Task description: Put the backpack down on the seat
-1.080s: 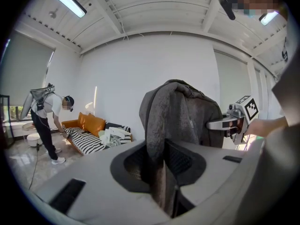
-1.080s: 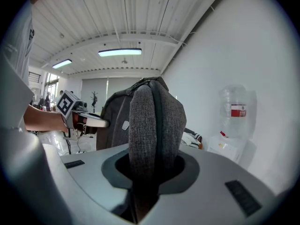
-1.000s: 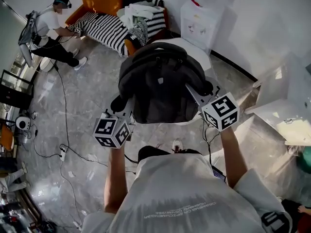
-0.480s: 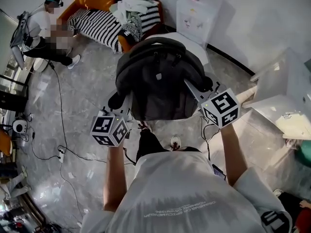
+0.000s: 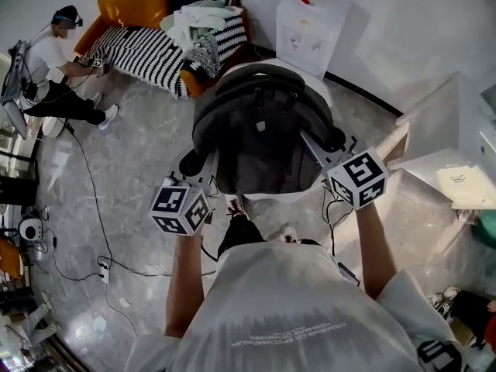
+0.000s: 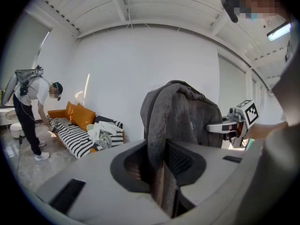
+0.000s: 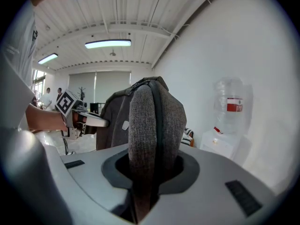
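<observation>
Left gripper (image 5: 204,169) and right gripper (image 5: 313,142) each clamp the backpack (image 5: 262,126), held between them.

backpack (image 5: 260,142): dark grey, upright | left gripper (image 5: 200,170): at its left edge | right gripper (image 5: 314,147): at its right edge

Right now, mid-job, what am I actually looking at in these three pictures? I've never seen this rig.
There is no robot here: a person holds a two-jaw gripper in each hand. The head view looks down from that person's head. The other two views ride on the grippers and look along their jaws. The left gripper and the right gripper each clamp the dark grey fabric backpack from one side, holding it over a white seat. I can't tell whether it touches the seat yet. Behind are a black-and-white striped sofa and another person.
</observation>
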